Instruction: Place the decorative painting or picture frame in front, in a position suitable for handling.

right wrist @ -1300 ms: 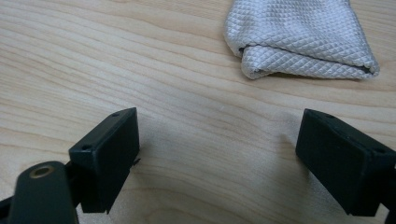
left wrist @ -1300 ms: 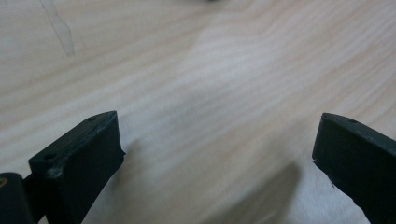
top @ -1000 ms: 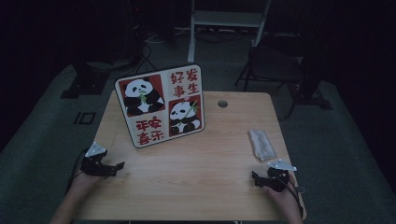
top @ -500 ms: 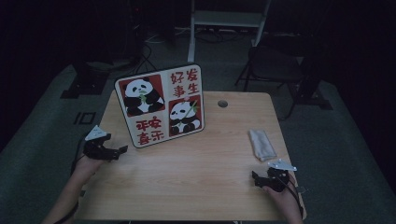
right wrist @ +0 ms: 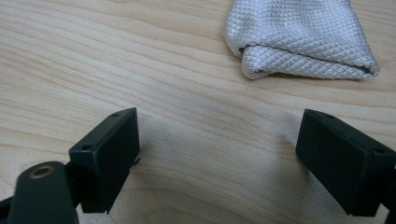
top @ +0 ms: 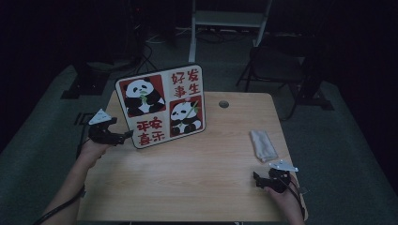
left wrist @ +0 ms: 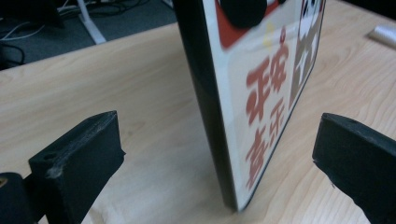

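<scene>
I have the left gripper (top: 126,136) at the left of the high view with its jaws spread wide on either side of the panda sign's (top: 163,106) lower left edge, holding nothing yet, because straddling that thin black edge (left wrist: 205,93) is what sets up a pinch on it. The sign stands near upright at the centre left of the wooden table (top: 187,183), printed face toward me, long axis running left to right. My right gripper (top: 257,179) rests wide open and empty at the lower right, near the folded white cloth (right wrist: 299,39).
</scene>
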The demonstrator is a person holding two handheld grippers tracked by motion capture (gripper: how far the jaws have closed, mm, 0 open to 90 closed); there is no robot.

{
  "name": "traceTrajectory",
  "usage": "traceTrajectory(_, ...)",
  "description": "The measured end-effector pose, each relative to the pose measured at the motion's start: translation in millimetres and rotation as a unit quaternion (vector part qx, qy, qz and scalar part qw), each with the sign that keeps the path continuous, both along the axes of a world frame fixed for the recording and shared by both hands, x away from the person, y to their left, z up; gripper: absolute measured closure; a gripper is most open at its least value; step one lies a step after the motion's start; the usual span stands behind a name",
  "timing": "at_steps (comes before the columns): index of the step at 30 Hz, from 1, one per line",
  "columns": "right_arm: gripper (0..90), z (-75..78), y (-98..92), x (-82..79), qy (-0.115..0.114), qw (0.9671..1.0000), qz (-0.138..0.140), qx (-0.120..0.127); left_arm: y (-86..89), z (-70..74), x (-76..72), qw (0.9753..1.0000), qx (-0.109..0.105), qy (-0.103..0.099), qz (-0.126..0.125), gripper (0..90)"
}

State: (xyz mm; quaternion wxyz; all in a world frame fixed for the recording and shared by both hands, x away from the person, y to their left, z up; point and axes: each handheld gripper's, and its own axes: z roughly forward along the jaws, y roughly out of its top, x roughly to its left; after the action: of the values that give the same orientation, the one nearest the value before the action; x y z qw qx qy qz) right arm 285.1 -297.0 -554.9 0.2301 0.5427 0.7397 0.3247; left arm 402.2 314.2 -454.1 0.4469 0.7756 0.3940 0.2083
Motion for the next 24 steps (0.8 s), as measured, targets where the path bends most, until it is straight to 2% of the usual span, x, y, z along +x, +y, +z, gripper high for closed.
traceTrajectory(2,13.0,0.0,0.0,0.0,0.0,1.0,0.0,0.0,-0.6,2.1,4.3,1.0,-0.004,-0.005,0.002,2.0)
traceTrajectory(6,13.0,0.0,0.1,0.0,0.0,1.0,0.0,0.0,-0.5,1.6,15.0,0.9997,-0.021,0.007,0.003,2.0)
traceTrajectory(10,13.0,0.0,0.0,0.0,0.0,1.0,0.0,0.0,-3.1,4.8,22.3,0.9998,-0.018,-0.001,0.007,2.0)
traceTrajectory(14,13.0,0.0,0.0,0.0,0.0,1.0,0.0,0.0,-3.3,9.7,27.9,0.9996,-0.027,-0.012,-0.001,2.0)
traceTrajectory(16,13.0,0.0,0.0,0.0,0.0,1.0,0.0,0.0,-3.6,10.8,30.2,0.9993,-0.035,-0.009,-0.008,2.1)
traceTrajectory(17,13.0,0.0,0.0,0.0,0.0,1.0,0.0,0.0,-3.9,11.2,30.5,0.9993,-0.034,-0.014,-0.009,6.4)
traceTrajectory(20,13.0,0.0,0.0,0.0,0.0,1.0,0.0,0.0,-4.7,10.6,32.9,0.9992,-0.037,-0.012,-0.013,10.7)
traceTrajectory(21,13.0,0.0,0.0,0.0,0.0,1.0,0.0,0.0,-5.6,10.1,33.2,0.9992,-0.035,-0.012,-0.012,16.1)
traceTrajectory(23,13.0,0.0,0.0,0.0,0.0,1.0,0.0,0.0,-6.3,8.9,34.5,0.9991,-0.038,-0.007,-0.017,16.3)
traceTrajectory(24,13.0,0.0,0.0,0.0,0.0,1.0,0.0,0.0,-6.3,8.9,34.5,0.9991,-0.038,-0.007,-0.017,19.6)
